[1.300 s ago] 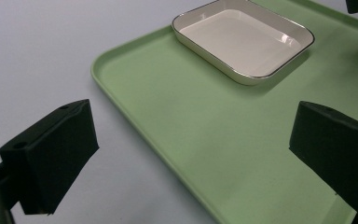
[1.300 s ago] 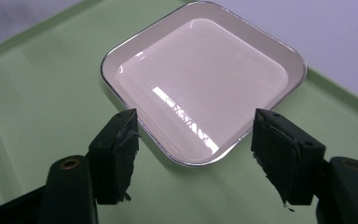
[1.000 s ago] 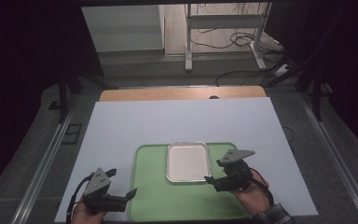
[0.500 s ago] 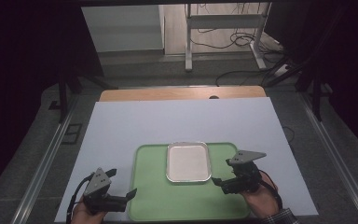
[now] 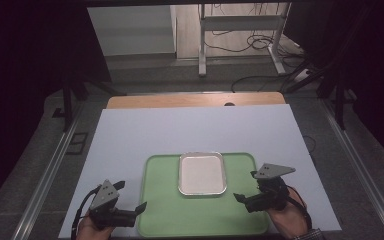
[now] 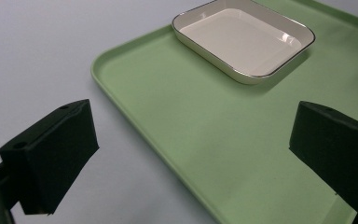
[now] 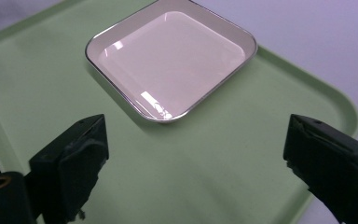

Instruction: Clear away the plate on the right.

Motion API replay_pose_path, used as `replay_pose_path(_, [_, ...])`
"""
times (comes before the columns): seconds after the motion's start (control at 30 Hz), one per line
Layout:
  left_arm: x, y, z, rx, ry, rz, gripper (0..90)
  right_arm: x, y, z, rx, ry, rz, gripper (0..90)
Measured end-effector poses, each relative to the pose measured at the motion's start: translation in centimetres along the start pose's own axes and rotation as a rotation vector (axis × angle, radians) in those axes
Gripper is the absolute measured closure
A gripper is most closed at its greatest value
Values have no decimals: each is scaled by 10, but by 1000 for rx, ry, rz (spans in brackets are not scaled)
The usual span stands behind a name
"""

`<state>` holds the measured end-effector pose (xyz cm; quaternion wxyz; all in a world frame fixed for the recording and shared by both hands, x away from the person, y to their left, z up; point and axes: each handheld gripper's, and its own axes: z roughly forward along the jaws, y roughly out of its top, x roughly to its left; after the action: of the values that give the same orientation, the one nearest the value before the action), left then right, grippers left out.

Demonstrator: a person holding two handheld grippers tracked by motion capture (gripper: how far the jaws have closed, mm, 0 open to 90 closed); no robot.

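Note:
A white rectangular dish [image 5: 202,174] with a thin dark rim lies empty on the far half of a green tray [image 5: 200,220]. My right gripper [image 5: 246,186] hovers over the tray's right part, just right of the dish and apart from it. Its jaws have just been opening and nothing is between them. The right gripper view looks past the open gripper [image 7: 200,163] at the dish [image 7: 170,58] on the tray [image 7: 214,154]. My left gripper [image 5: 130,196] rests open at the tray's near left corner. In its own view the left gripper [image 6: 191,154] straddles the tray's edge [image 6: 121,100], the dish [image 6: 244,39] beyond.
A pale sheet [image 5: 190,130] covers the table, with a strip of bare wood [image 5: 195,100] at its far edge. Metal rails [image 5: 50,170] run along both sides. Beyond the table stand a metal frame [image 5: 240,30] and loose cables on the floor.
The right gripper has drawn back to the right, away from the dish, and its jaws have widened. The left gripper has stayed put.

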<state>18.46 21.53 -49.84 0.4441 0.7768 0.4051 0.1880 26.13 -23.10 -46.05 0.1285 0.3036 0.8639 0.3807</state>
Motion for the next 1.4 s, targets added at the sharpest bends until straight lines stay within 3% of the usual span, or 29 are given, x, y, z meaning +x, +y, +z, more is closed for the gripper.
replay_pose_path(0.37, [0,0,0,0,0,0,7,-3,-11,-12,-19,-47,-19,0])
replay_pose_path(1.4, [0,0,0,-1,0,-4,7,-12,-53,-48,-56,-136,64,0])
